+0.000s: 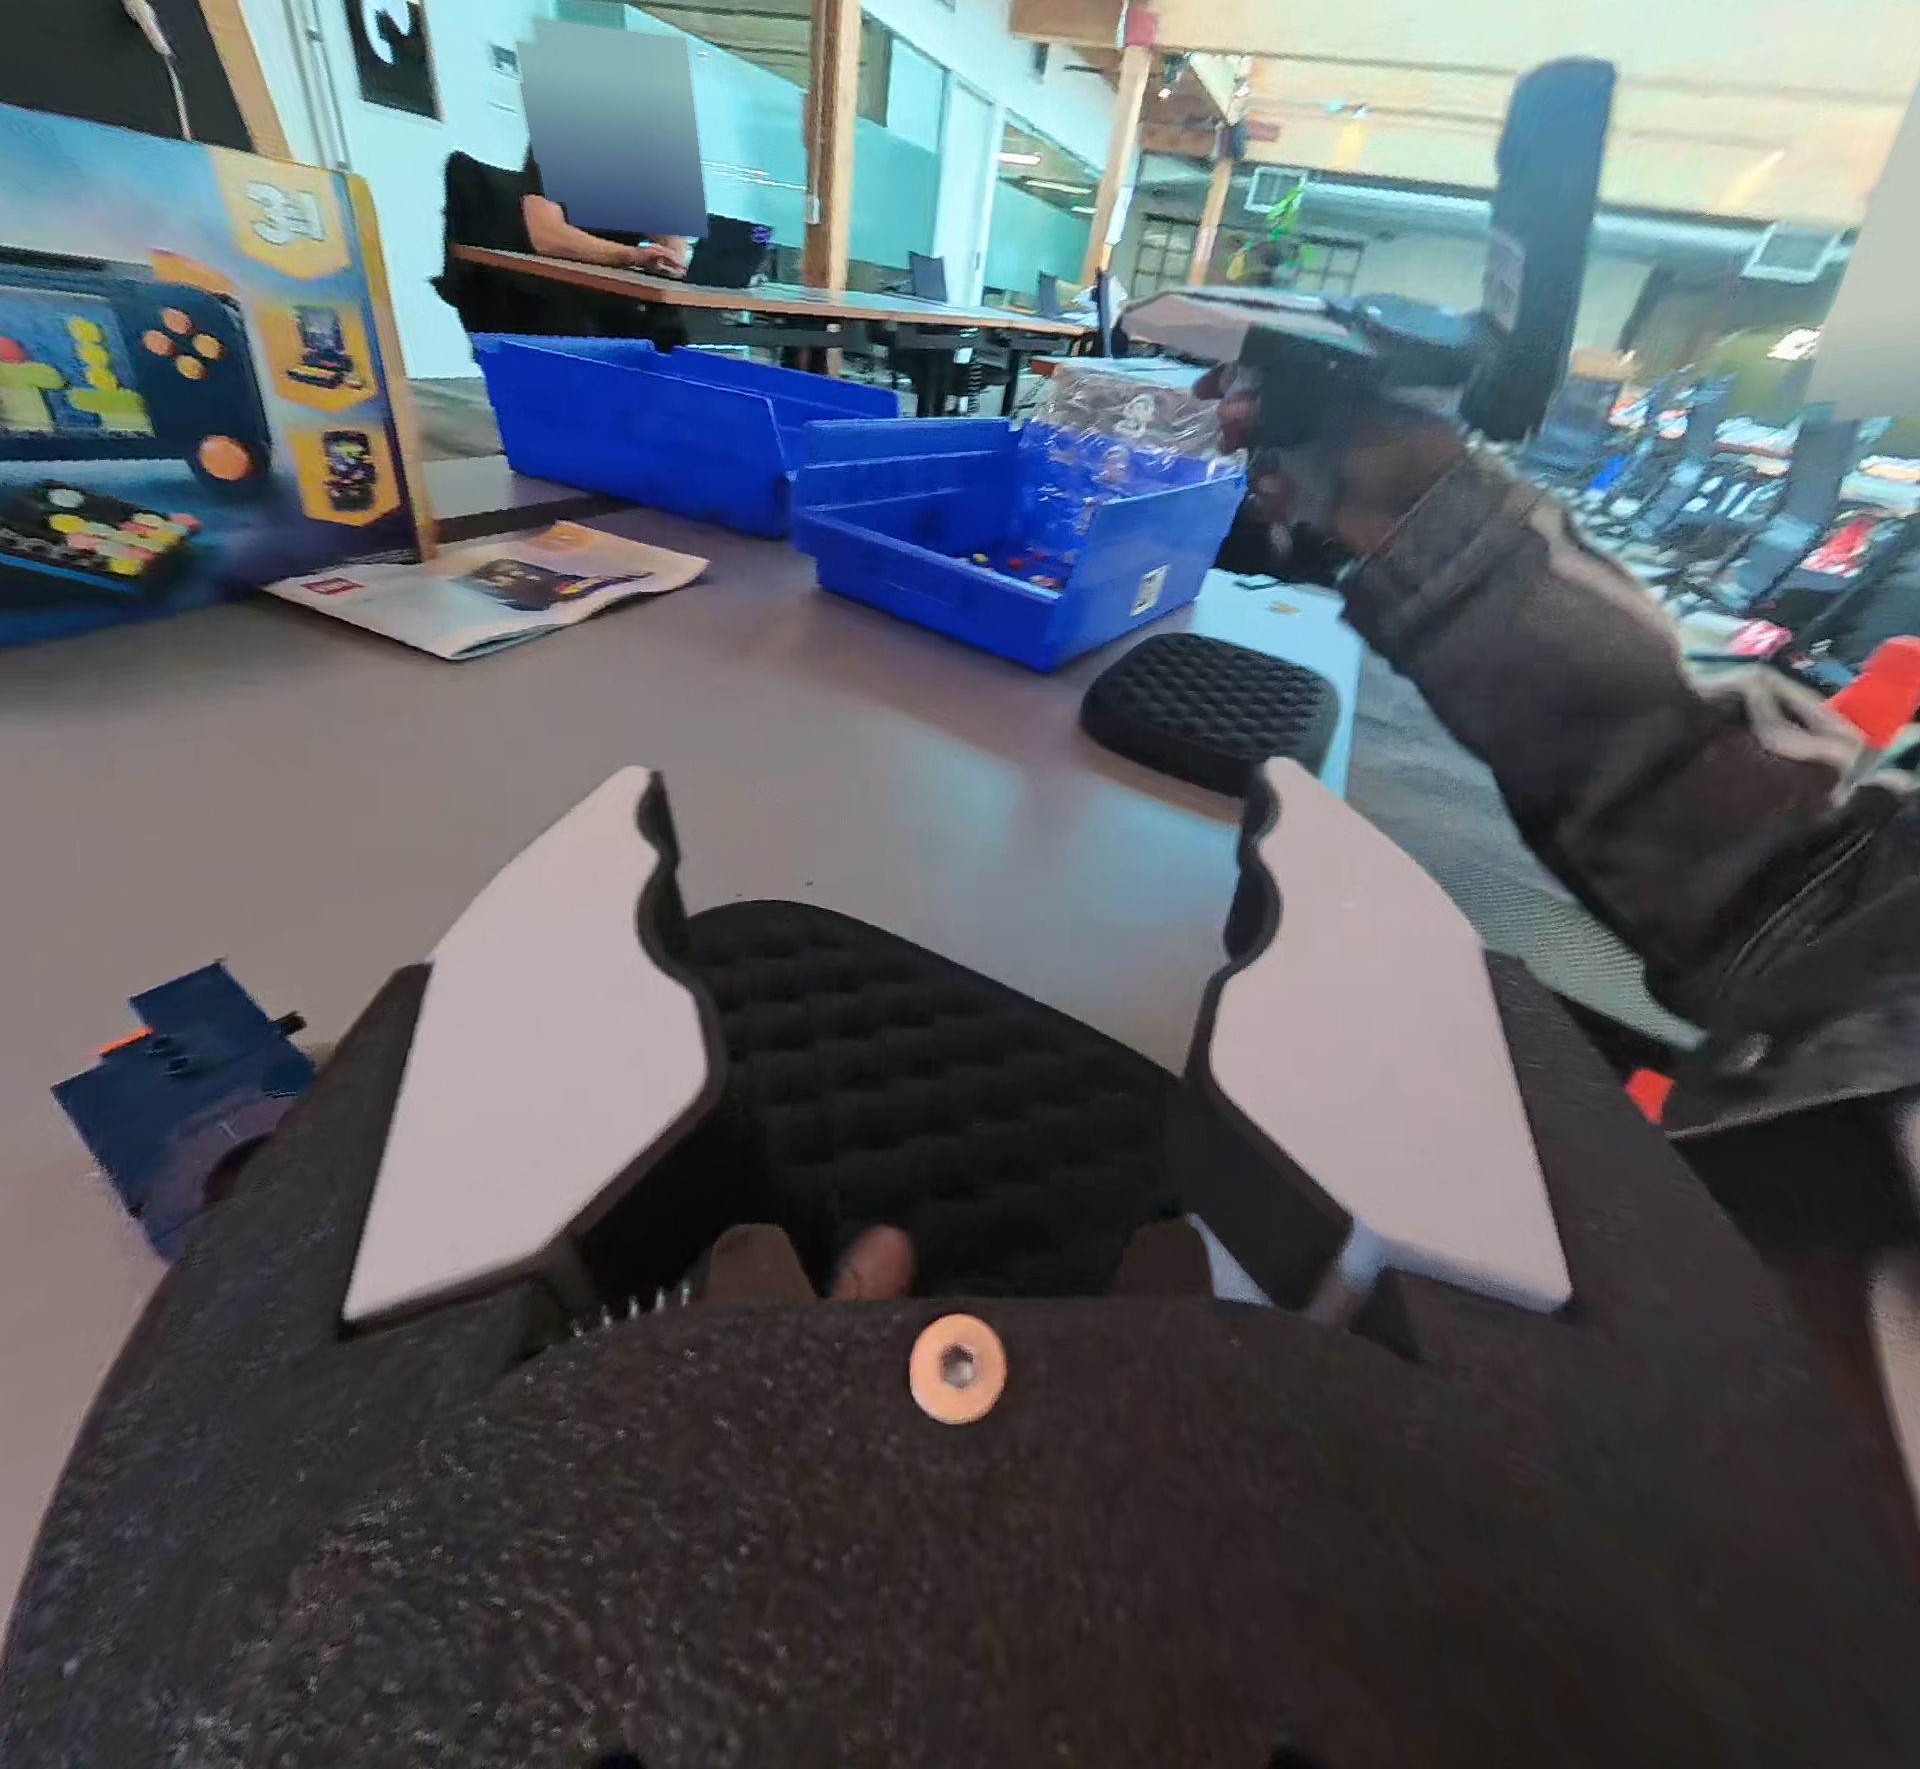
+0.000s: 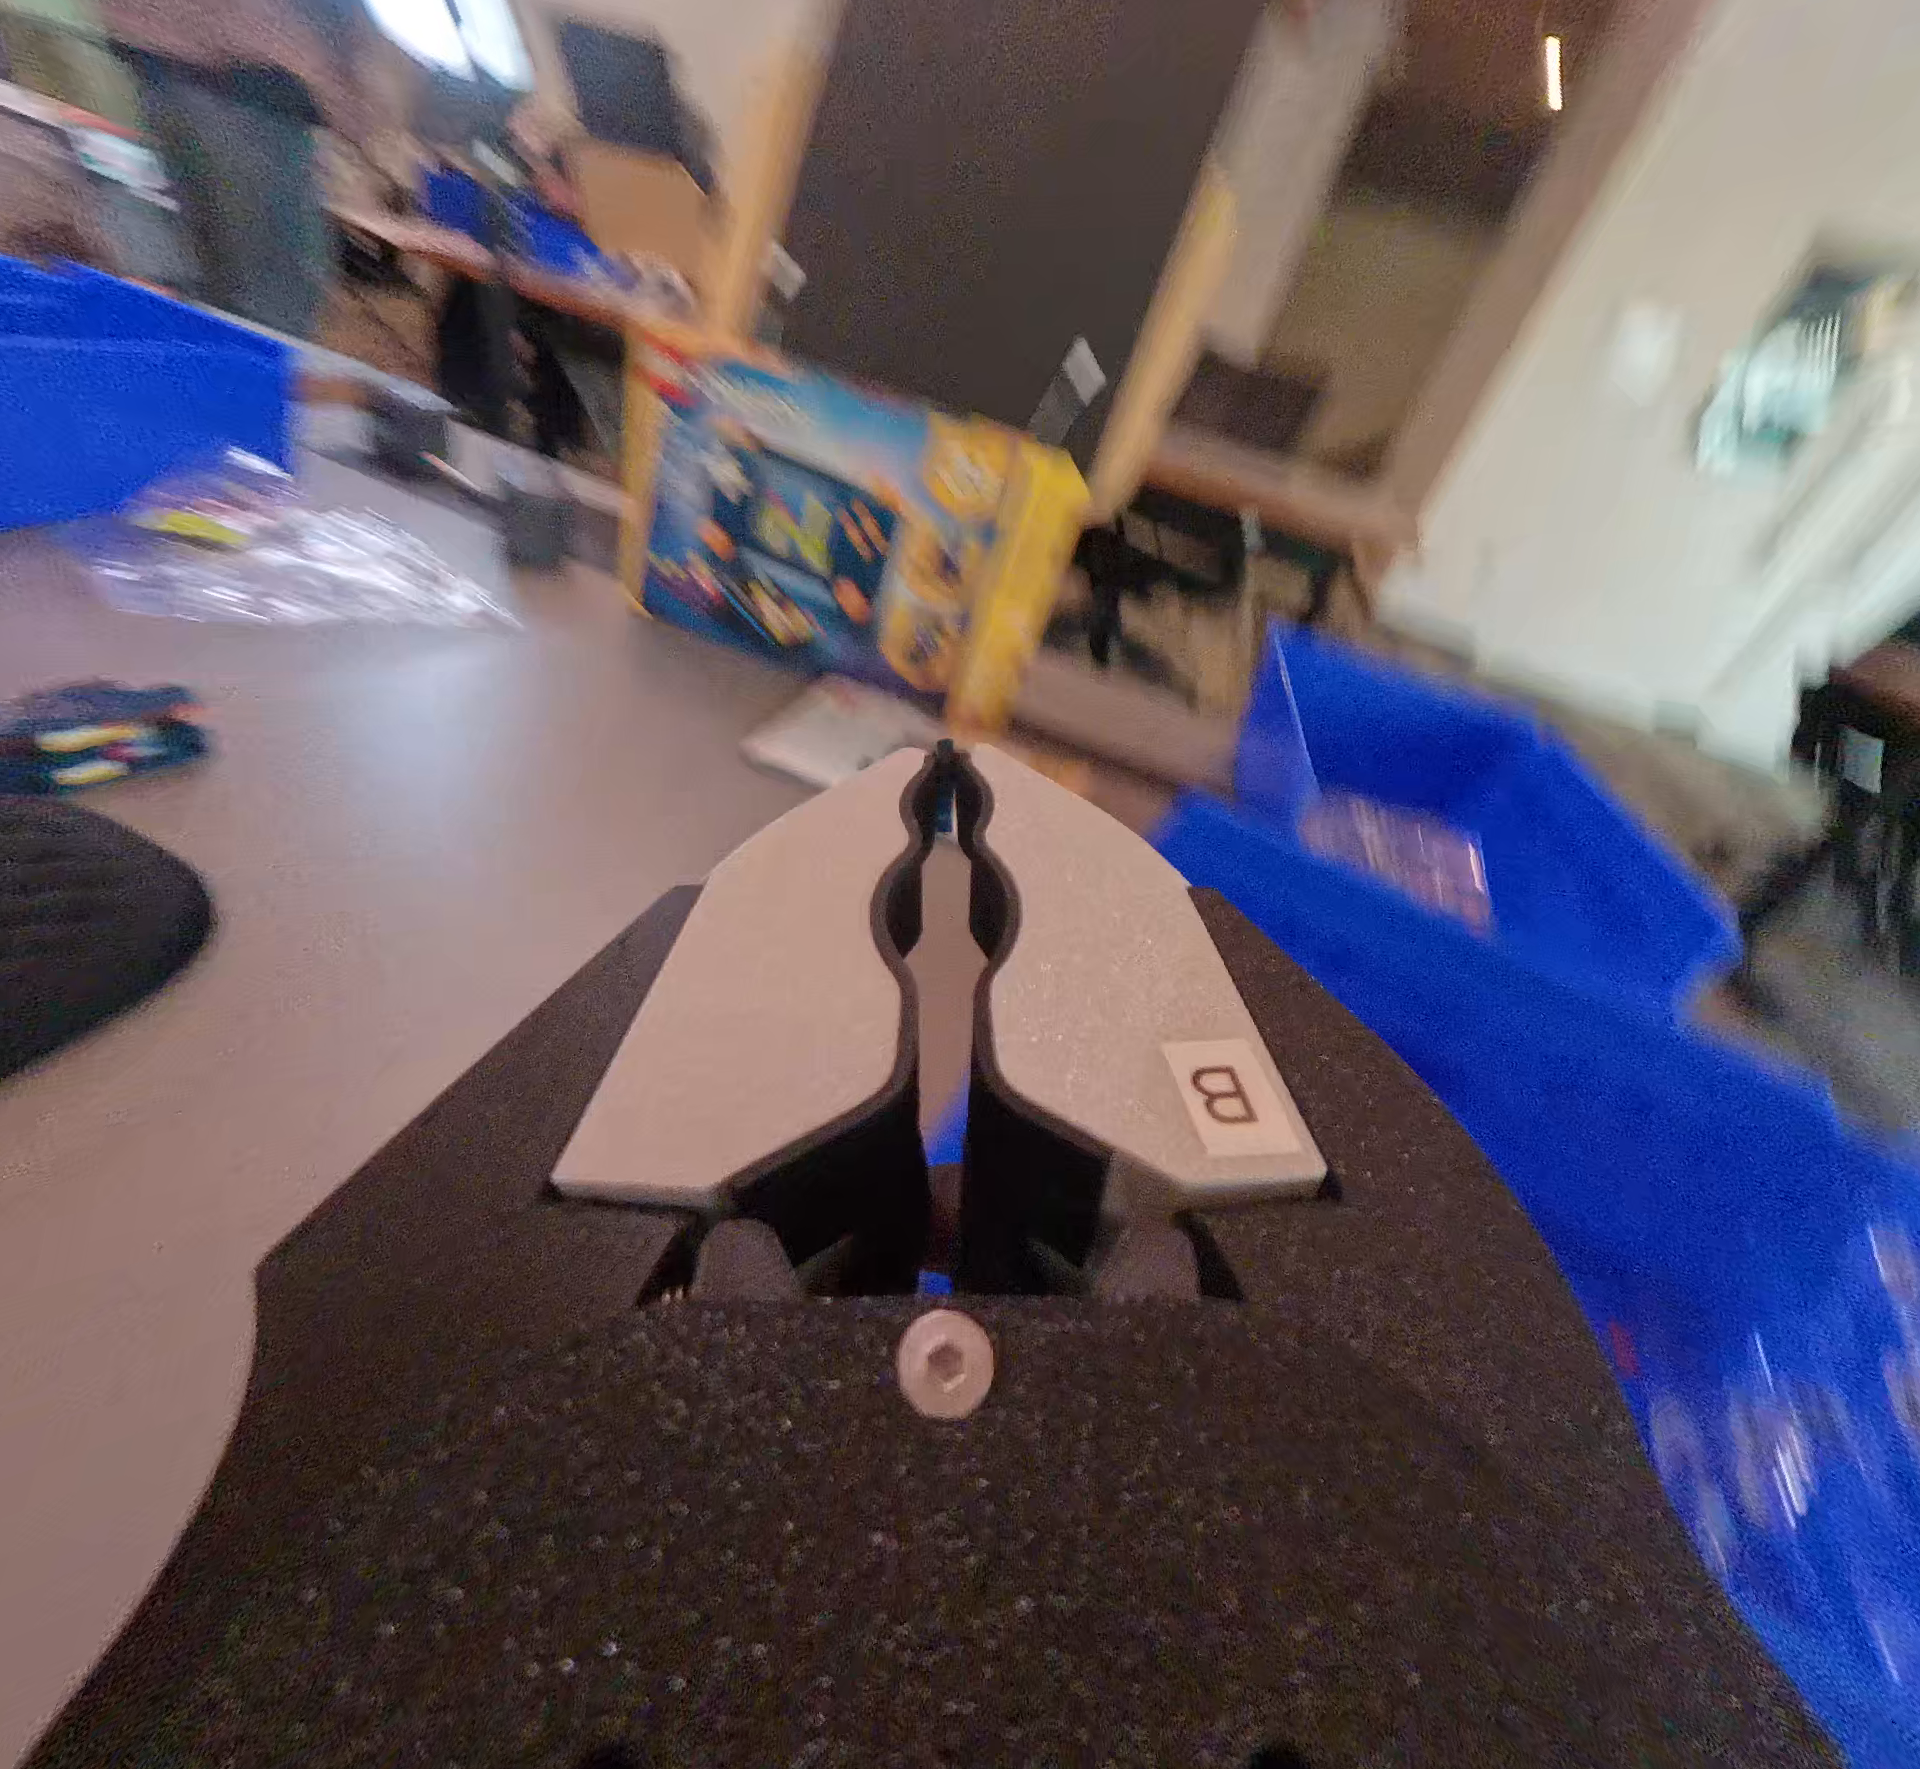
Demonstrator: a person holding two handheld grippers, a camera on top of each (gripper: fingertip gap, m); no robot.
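While my left gripper (image 1: 951,820) stands with its fingers spread wide and nothing between them, it hovers low over the grey table (image 1: 727,784), directly above a black dimpled foam pad (image 1: 914,1044). A second pad of the same kind (image 1: 1210,706) lies farther ahead near the table's right edge. Just beside my left finger sits a dark blue brick assembly (image 1: 182,1085) with an orange stud. Ahead lie a folded instruction booklet (image 1: 499,587), a printed toy box (image 1: 197,369) standing upright at far left, and two blue bins; the nearer bin (image 1: 997,566) holds small coloured pieces and a clear plastic bag. My right gripper (image 2: 945,769) has its fingers pressed together on a small dark piece (image 2: 943,763) at the very tips (the picture is blurred, so I cannot tell what kind). It is raised above the table, with a blue bin (image 2: 1558,1044) close at its right. In the left wrist view the same gripper shows at upper right, held by a gloved hand (image 1: 1538,639).
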